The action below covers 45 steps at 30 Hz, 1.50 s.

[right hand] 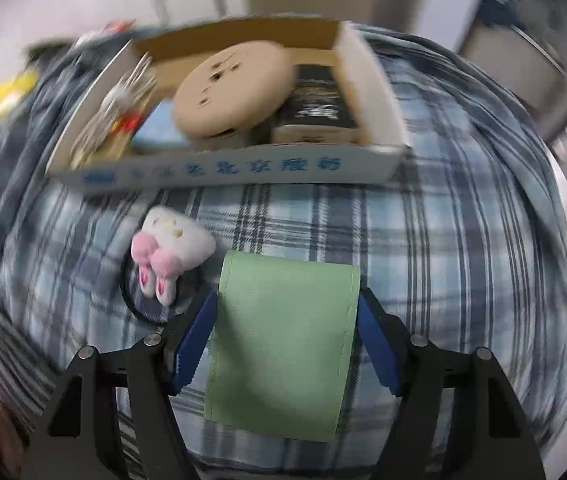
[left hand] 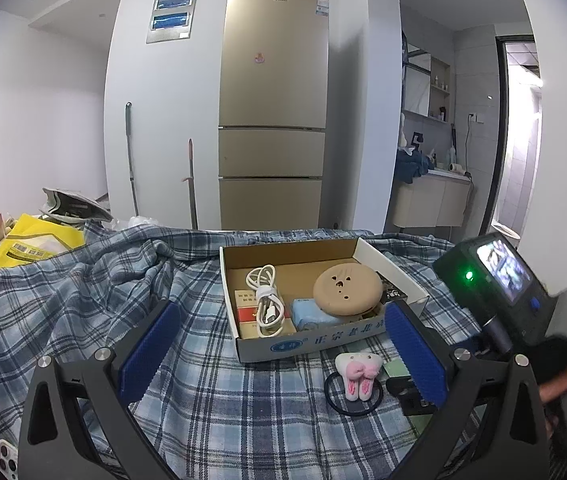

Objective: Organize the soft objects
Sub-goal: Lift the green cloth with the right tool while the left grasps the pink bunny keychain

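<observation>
A shallow cardboard box [left hand: 411,280] sits on the plaid bedcloth. It holds a round tan cushion [left hand: 347,288], a white cable [left hand: 265,300], a blue packet [left hand: 309,314] and a red-and-cream pack [left hand: 245,312]. A white-and-pink plush hair tie [left hand: 357,374] lies in front of the box; it also shows in the right wrist view [right hand: 171,248]. My left gripper [left hand: 283,356] is open and empty, hovering before the box. My right gripper [right hand: 285,340] is shut on a green cloth pouch [right hand: 283,340], just right of the plush. The right gripper's body [left hand: 523,312] shows at the left view's right edge.
The box [right hand: 375,92] also holds a black-printed pack [right hand: 317,104]. A yellow bag [left hand: 31,240] and clutter lie at the bed's far left. A phone [left hand: 5,458] lies at the near left. A gold fridge [left hand: 273,108] stands behind the bed.
</observation>
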Tool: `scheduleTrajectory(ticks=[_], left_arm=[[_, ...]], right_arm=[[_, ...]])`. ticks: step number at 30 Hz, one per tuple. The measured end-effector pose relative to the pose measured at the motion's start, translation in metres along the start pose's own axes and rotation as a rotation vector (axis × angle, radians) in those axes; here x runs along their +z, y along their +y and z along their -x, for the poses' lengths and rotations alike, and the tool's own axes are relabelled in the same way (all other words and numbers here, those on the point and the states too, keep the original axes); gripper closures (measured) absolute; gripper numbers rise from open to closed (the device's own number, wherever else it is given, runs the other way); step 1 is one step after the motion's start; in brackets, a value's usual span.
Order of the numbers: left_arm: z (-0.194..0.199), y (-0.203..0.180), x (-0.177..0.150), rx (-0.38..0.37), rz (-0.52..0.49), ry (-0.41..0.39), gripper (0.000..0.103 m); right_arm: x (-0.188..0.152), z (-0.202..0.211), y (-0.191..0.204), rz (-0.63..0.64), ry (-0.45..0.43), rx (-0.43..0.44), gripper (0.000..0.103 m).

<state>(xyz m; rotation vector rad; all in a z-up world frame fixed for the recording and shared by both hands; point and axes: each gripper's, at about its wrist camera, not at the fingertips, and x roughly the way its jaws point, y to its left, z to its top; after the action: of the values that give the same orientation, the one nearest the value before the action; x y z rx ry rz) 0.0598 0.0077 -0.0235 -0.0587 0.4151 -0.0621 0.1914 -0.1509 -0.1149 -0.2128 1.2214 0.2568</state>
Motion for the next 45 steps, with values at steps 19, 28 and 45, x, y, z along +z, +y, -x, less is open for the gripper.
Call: scheduleTrajectory(ticks=[19, 28, 45], left_arm=[[-0.005, -0.006, -0.002, 0.004, -0.041, 0.010, 0.000], [-0.028, -0.033, -0.002, -0.099, -0.161, 0.140, 0.007], [-0.102, -0.069, -0.010, -0.191, -0.223, 0.424, 0.048]], right_arm=[[-0.017, 0.014, -0.017, -0.127, -0.135, 0.001, 0.034], [-0.026, 0.048, -0.036, -0.043, -0.337, -0.122, 0.034], [-0.035, 0.032, -0.068, -0.145, -0.395, 0.006, 0.034]])
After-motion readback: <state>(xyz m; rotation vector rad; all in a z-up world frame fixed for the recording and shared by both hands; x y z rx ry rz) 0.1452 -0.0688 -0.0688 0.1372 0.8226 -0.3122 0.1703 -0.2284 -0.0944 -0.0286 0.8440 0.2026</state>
